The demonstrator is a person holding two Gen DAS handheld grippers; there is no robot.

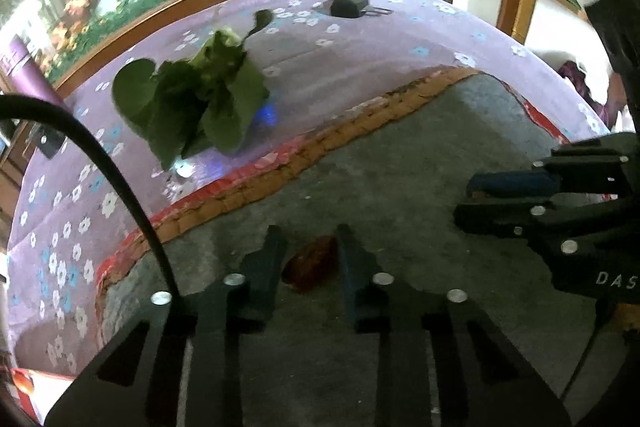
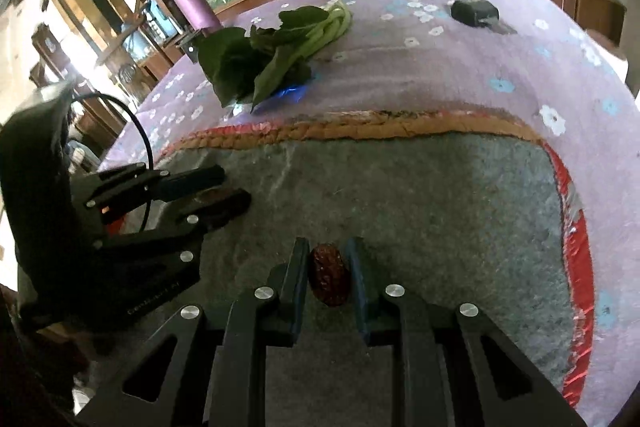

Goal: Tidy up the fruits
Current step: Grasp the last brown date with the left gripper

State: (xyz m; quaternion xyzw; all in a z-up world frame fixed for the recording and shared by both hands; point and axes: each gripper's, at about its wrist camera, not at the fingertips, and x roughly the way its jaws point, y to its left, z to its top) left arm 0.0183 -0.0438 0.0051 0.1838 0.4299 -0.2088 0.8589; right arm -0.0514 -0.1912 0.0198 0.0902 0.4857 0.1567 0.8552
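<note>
A wrinkled red date (image 1: 309, 264) sits between the fingers of my left gripper (image 1: 308, 239), which is shut on it over the grey mat (image 1: 400, 195). A second red date (image 2: 330, 279) sits between the fingers of my right gripper (image 2: 328, 247), which is shut on it just above the mat (image 2: 400, 195). Each gripper shows in the other's view: the right one (image 1: 472, 203) at the right edge, the left one (image 2: 236, 187) at the left, with its dark date (image 2: 218, 195) between the fingers.
A bunch of green leafy vegetables (image 1: 196, 103) lies on the purple flowered cloth (image 1: 360, 39) behind the mat, also in the right wrist view (image 2: 272, 55). A small black object (image 1: 350, 5) lies farther back. A purple bottle (image 2: 190, 3) stands at the far left. A black cable (image 1: 120, 179) curves past my left gripper.
</note>
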